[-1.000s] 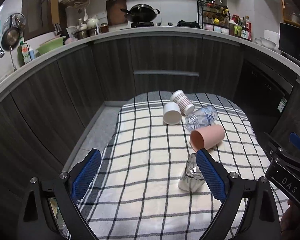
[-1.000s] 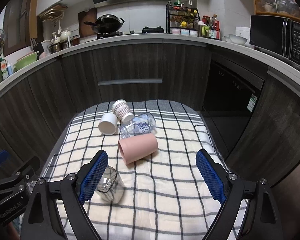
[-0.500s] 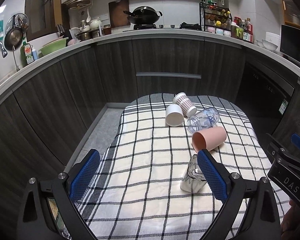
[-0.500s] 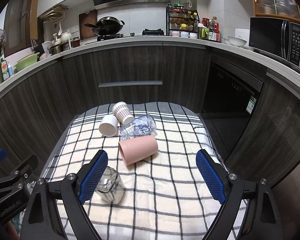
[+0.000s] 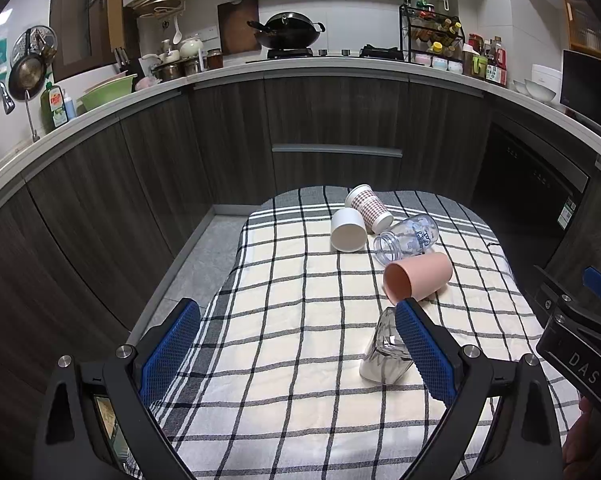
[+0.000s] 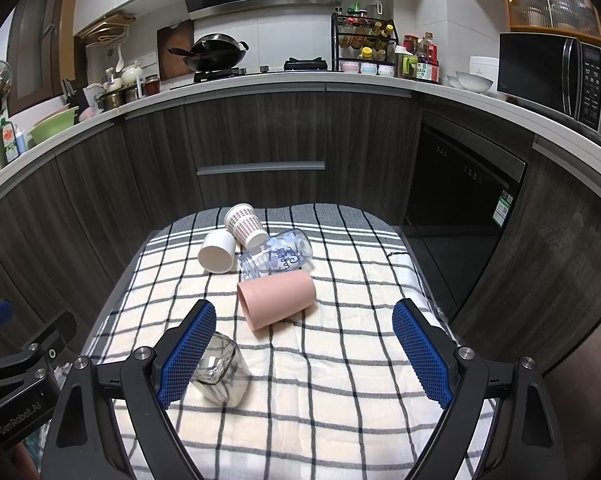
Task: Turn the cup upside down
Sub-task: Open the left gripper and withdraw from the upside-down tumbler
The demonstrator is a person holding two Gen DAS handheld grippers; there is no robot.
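We hold both tongs, left tongs (image 5: 296, 344) and right tongs (image 6: 302, 352), wide open and empty above the checked surface (image 6: 340, 380). The clear glass cup (image 6: 220, 374) lies tipped between them, just beside the right tongs' left finger; the other cups lie farther ahead.

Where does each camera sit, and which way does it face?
Left wrist: on the open left gripper, facing the checked cloth and kitchen cabinets; the right gripper shows at right.
Right wrist: on the open right gripper, facing likewise; the left gripper shows at left.
Shared: lying pink plastic cup, clear glass tumbler.
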